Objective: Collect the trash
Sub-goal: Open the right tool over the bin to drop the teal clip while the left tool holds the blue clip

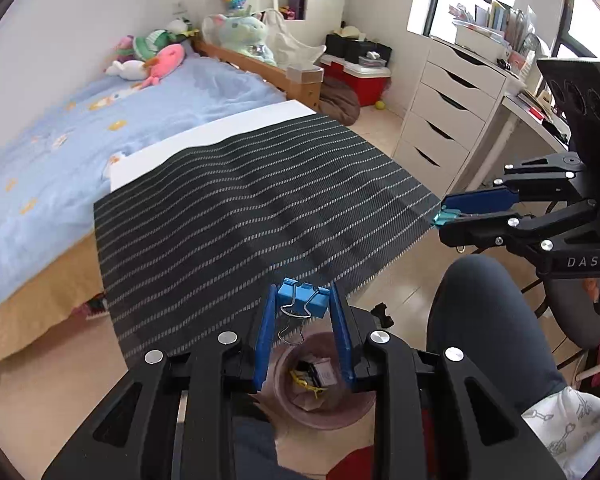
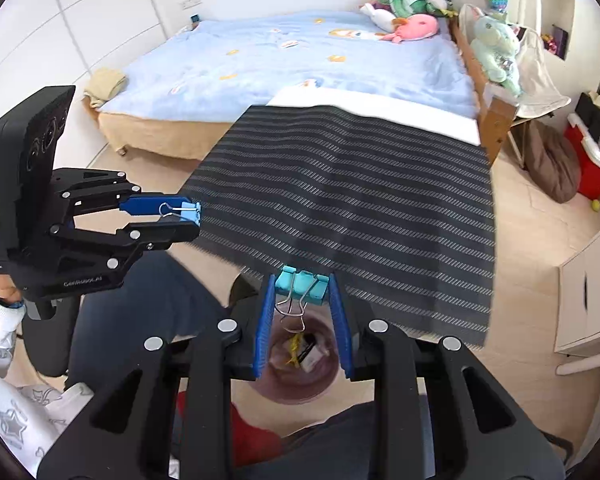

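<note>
Blue clip point(image 1: 302, 298) clenched in left gripper point(image 1: 303, 300), teal clip point(image 2: 301, 288) in right gripper point(image 2: 302, 292), both above the bin point(image 2: 324, 376) at lower centre.

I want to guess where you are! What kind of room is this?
It looks like a bedroom, probably a child's. There is a bed with a light blue cover, a heap of stuffed toys at its far end, and a white chest of drawers with books on top by the window.

We hold each hand-held gripper tilted downward: left one point(image 1: 303, 304) and right one point(image 2: 302, 290) both clamped on clips.
</note>
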Action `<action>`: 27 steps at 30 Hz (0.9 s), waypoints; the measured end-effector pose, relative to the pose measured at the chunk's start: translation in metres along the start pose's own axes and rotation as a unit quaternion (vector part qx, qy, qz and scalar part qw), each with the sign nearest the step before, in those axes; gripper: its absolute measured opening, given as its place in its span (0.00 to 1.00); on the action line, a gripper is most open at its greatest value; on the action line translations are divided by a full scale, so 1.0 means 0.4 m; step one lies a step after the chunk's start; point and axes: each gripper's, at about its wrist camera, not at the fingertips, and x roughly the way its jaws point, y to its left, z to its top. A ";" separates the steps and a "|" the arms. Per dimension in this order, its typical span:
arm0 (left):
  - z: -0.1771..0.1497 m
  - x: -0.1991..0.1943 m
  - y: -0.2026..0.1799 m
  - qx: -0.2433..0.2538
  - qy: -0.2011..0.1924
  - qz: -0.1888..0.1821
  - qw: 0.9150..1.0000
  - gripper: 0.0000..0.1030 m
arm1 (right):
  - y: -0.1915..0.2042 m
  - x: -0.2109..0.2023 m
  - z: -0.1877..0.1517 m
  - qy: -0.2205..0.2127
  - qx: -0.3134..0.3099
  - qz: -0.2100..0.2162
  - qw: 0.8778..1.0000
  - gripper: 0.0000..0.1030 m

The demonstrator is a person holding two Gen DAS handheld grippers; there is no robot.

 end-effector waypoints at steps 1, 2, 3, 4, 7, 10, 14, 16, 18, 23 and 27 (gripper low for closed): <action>-0.017 -0.007 0.000 -0.006 -0.001 0.001 1.000 0.26 | 0.012 0.003 -0.012 0.003 -0.002 0.005 1.000 0.26; -0.025 -0.011 0.000 -0.009 -0.001 0.002 1.000 0.26 | 0.021 0.003 -0.020 0.006 -0.003 0.008 1.000 0.26; -0.033 -0.015 0.000 -0.013 -0.001 0.001 1.000 0.26 | 0.032 0.008 -0.032 0.009 -0.005 0.014 1.000 0.26; -0.044 -0.021 0.000 -0.018 -0.002 -0.001 1.000 0.26 | 0.042 0.012 -0.042 0.013 -0.006 0.018 1.000 0.26; -0.065 -0.035 -0.002 -0.022 -0.004 -0.001 1.000 0.26 | 0.060 0.024 -0.061 0.021 -0.007 0.027 0.999 0.26; -0.073 -0.043 -0.002 -0.023 -0.005 -0.002 1.000 0.26 | 0.072 0.031 -0.069 0.026 -0.011 0.035 0.999 0.27; -0.069 -0.050 -0.006 -0.021 -0.008 -0.002 1.000 0.26 | 0.071 0.038 -0.069 0.031 -0.012 0.043 0.999 0.58; -0.067 -0.050 -0.006 -0.021 -0.009 -0.003 1.000 0.26 | 0.065 0.037 -0.070 0.028 -0.005 0.044 0.999 0.78; -0.069 -0.051 -0.009 -0.020 -0.009 -0.003 1.000 0.26 | 0.058 0.036 -0.069 0.027 0.000 0.038 0.999 0.84; -0.073 -0.048 -0.018 -0.017 -0.005 -0.006 1.000 0.26 | 0.044 0.024 -0.074 0.022 0.008 0.027 0.999 0.90; -0.072 -0.046 -0.027 -0.013 -0.002 -0.010 1.000 0.26 | 0.028 0.012 -0.077 0.014 0.017 0.014 1.000 0.91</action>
